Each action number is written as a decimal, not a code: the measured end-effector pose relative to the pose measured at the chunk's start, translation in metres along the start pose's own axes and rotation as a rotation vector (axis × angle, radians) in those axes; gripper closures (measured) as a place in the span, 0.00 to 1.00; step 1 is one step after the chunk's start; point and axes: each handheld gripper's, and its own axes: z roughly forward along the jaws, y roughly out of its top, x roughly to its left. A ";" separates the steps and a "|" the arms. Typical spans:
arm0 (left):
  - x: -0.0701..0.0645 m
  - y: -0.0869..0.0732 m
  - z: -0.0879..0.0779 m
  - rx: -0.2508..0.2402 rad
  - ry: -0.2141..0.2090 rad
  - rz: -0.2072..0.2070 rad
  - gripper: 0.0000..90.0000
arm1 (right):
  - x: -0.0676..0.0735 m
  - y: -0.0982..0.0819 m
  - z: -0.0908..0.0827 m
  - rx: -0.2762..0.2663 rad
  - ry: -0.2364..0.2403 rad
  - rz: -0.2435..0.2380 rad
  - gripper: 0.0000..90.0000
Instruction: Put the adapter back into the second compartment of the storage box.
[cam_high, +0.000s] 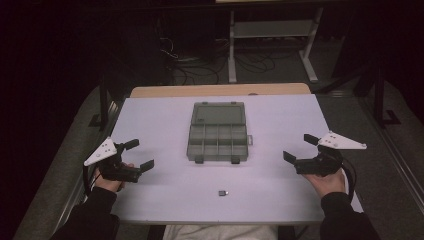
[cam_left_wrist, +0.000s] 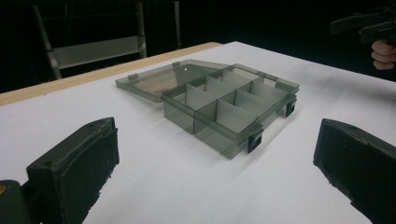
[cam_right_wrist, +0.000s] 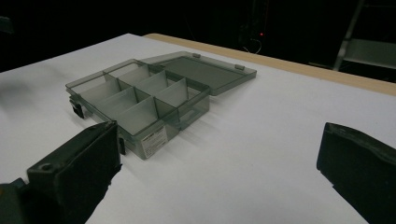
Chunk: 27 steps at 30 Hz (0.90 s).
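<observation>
small dark piece (cam_high: 223, 192) near front edge of white tabletop (cam_high: 280, 125), kind unclear | L tool (cam_high: 135, 154) & R tool (cam_high: 300, 148) wide open, empty, low at sides, aimed inward | divided organizer box (cam_high: 218, 141) mid-tabletop, lid flat open behind, prob light stiff smooth plastic, grip by side walls

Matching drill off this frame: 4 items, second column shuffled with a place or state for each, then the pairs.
Items:
1. organizer box
2. lid
3. small dark part
4. left gripper

Places or states:
A. lies alone on the white table near the person's edge
B. folded back flat on the far side
C. held off the box, jaws apart
D. mid-table, compartments bare

Pairs: 1-D, 2-B, 3-A, 4-C
</observation>
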 end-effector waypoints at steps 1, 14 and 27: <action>0.000 0.000 0.000 0.000 0.000 0.002 0.00 | 0.000 0.000 0.000 0.002 -0.001 -0.002 0.00; -0.001 0.000 -0.001 -0.004 -0.005 0.004 0.00 | 0.002 0.001 0.000 0.018 -0.004 -0.015 0.00; -0.003 0.001 -0.003 -0.009 0.005 0.014 0.00 | 0.006 0.002 0.005 0.060 0.004 -0.014 0.00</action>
